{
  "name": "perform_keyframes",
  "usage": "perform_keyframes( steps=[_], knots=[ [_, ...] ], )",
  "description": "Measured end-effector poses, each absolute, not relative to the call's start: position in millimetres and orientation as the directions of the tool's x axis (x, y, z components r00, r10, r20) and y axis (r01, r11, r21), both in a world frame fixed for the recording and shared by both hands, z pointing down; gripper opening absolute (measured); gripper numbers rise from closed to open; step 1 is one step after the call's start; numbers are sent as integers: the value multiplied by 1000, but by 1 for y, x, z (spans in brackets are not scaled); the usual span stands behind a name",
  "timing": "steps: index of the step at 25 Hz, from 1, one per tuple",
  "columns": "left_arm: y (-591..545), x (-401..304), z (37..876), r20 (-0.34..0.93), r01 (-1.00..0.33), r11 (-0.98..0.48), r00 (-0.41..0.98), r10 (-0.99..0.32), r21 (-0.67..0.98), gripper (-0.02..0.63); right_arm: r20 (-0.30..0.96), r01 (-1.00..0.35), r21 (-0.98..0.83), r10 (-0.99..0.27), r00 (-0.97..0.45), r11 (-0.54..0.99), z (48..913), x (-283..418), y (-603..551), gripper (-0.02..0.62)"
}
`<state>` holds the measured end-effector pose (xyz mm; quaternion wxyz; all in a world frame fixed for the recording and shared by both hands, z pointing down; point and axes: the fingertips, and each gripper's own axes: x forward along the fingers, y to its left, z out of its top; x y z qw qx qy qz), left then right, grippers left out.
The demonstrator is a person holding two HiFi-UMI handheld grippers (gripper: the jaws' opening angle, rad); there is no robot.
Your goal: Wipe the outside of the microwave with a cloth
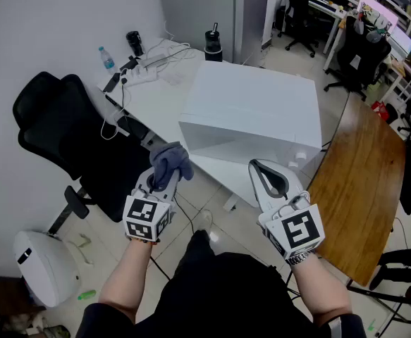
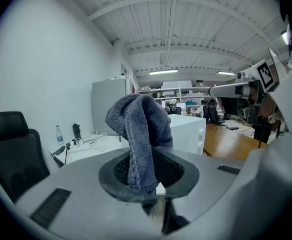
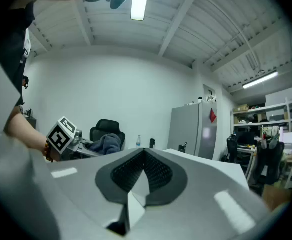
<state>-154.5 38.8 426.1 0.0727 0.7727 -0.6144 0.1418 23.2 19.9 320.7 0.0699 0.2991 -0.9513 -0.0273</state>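
A white microwave (image 1: 251,115) sits on a white desk (image 1: 152,94), its top and front facing me. My left gripper (image 1: 164,176) is shut on a grey-blue cloth (image 1: 170,162), a little in front of the microwave's front-left corner. The left gripper view shows the cloth (image 2: 139,134) bunched up between the jaws, with the microwave (image 2: 188,133) behind it. My right gripper (image 1: 267,176) is shut with nothing in it, held just in front of the microwave's front-right corner. From the right gripper view I see the left gripper's marker cube (image 3: 63,135) and the cloth (image 3: 105,143).
A black office chair (image 1: 64,136) stands left of the desk. A bottle (image 1: 106,58), a black cup (image 1: 135,42), cables and a dark flask (image 1: 213,44) lie at the desk's far end. A wooden table (image 1: 364,189) is on the right, a white bin (image 1: 39,263) at lower left.
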Motion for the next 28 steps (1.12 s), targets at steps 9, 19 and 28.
perform_keyframes(
  steps=[9,19,28],
  knots=[
    [-38,-214,472,366,-954,-272,211,-906,-123,58,147,-570,76,-575,-805,818,335,-40,-55,2],
    [-106,-240,535,450,-916,-380,287,-845,-128,58,187,-592,98,-599,-779,800,348,-87,-123,2],
    [-151,-243,555,517,-863,-484,352,-781,-143,57,201,-620,96,-626,-754,778,340,-107,-167,2]
  ],
)
